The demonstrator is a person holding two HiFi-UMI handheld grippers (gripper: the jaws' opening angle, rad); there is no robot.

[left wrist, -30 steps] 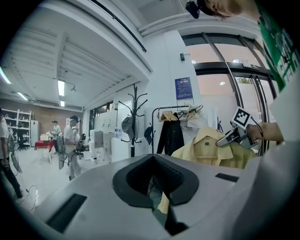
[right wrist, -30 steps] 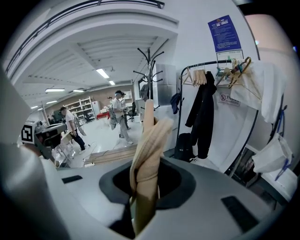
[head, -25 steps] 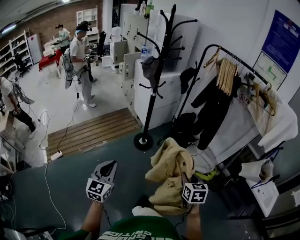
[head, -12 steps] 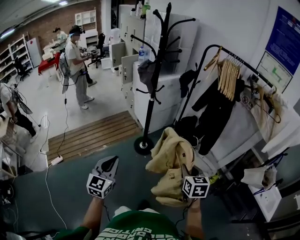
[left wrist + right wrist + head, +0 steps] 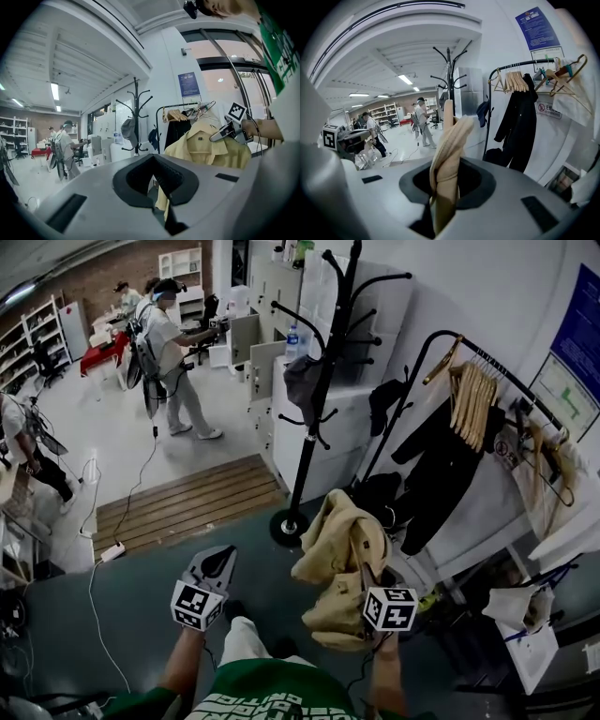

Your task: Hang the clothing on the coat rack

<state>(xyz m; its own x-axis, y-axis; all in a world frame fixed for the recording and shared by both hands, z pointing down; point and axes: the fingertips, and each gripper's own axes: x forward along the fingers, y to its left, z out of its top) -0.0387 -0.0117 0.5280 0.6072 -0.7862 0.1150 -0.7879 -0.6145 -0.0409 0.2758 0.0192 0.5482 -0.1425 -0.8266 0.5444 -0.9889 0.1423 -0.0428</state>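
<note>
Right gripper view: the right gripper (image 5: 440, 213) has its jaws pinched on a bunched fold of the tan shirt (image 5: 449, 150), and the cloth stands up between the pads. The head view confirms that the shirt hangs in a heap from that gripper, held up in front of the person. In my judgement it is gripped near the collar so that the body drapes free and the neck can be offered to a hook.

The left gripper (image 5: 214, 570) is held out beside it, apart from the cloth. Its jaws are pressed together with nothing in them. It appears to be kept in reserve to spread or steady the collar.

Beyond the shirt stands the black coat rack (image 5: 323, 381). Its round base (image 5: 286, 526) sits just past the garment, a grey cap (image 5: 302, 381) hangs on a lower hook, and the upper hooks are bare. To its right, a clothes rail (image 5: 413, 376) carries wooden hangers (image 5: 469, 395) and a dark garment (image 5: 441, 465). Farther off, people work in the open room. The shirt is not yet on the rack.
</note>
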